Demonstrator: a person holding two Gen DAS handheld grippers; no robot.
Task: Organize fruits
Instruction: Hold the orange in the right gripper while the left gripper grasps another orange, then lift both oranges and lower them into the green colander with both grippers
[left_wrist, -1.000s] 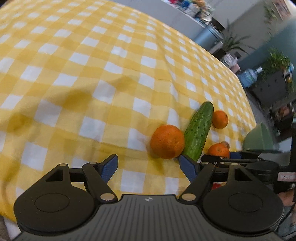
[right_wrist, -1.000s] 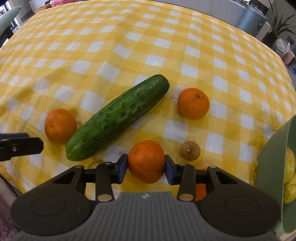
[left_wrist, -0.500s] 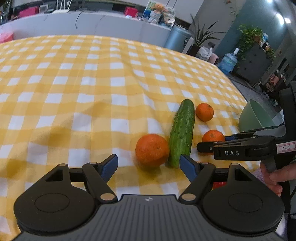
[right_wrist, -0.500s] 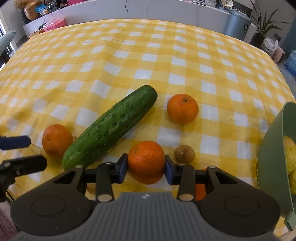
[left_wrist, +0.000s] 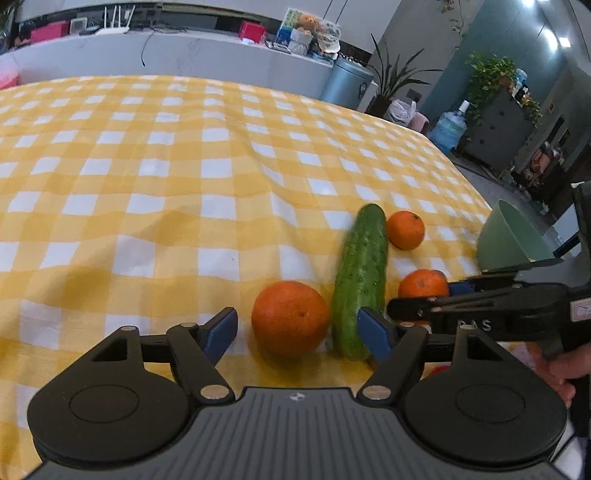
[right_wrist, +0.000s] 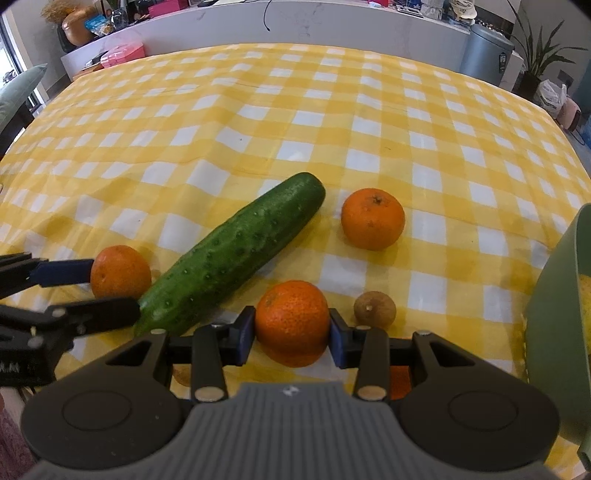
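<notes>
My right gripper (right_wrist: 291, 338) is shut on an orange (right_wrist: 291, 321), with a blue pad pressed on each side; I cannot tell whether it is off the cloth. My left gripper (left_wrist: 297, 336) is open, and its fingers straddle another orange (left_wrist: 290, 319) without touching it. Between the two oranges a cucumber (right_wrist: 232, 254) lies aslant. A third orange (right_wrist: 372, 218) rests farther back. The left wrist view shows the right gripper (left_wrist: 424, 295) gripping its orange (left_wrist: 423, 284). The right wrist view shows the left gripper (right_wrist: 110, 291) around its orange (right_wrist: 120, 271).
A green bowl (right_wrist: 554, 332) with yellow fruit inside stands at the right table edge. A small brown fruit (right_wrist: 375, 309) lies just right of the held orange. More small fruit is half hidden under my right gripper. A yellow checked cloth (left_wrist: 147, 206) covers the table.
The left gripper rolled level and moved in until its open fingers straddle the left orange. The right gripper kept its hold on its orange and tilted up slightly.
</notes>
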